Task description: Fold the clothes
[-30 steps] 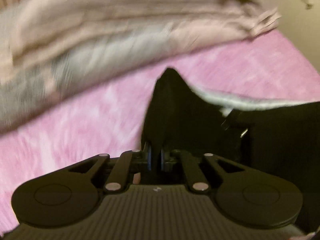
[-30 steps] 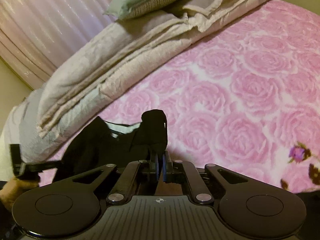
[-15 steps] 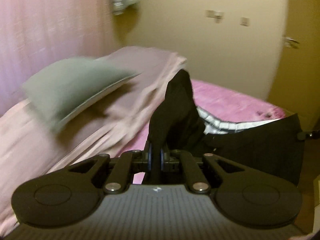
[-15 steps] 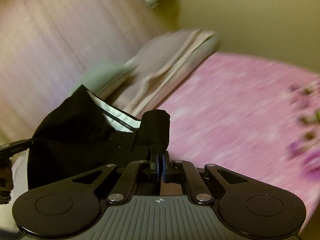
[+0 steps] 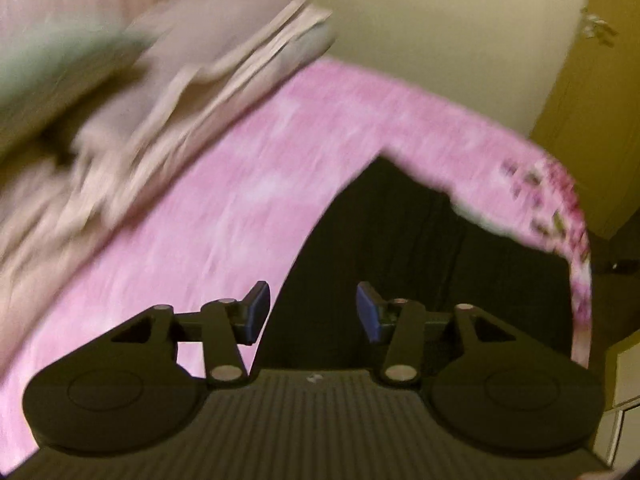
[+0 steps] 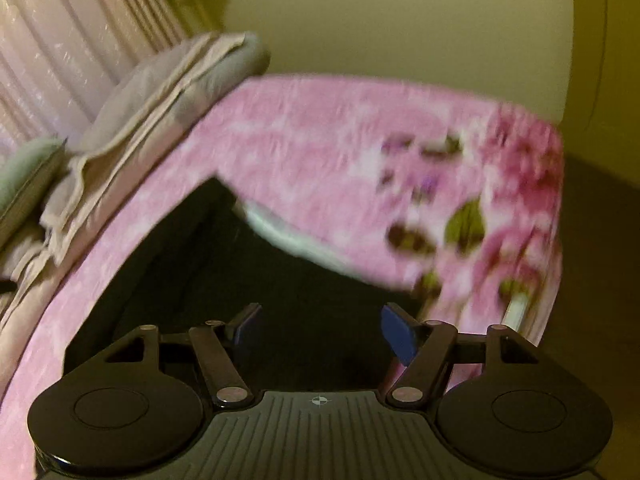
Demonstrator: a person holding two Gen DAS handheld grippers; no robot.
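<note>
The left claw (image 5: 312, 312) stands wide open and holds nothing; the right claw (image 6: 322, 334) likewise gapes empty. Just ahead of both, the black garment (image 5: 420, 264) lies spread on the pink bed cover (image 5: 224, 216) (a pale trim at its far edge, blurred). Farther off left, folded beige bedding (image 6: 160, 92) is piled.
</note>
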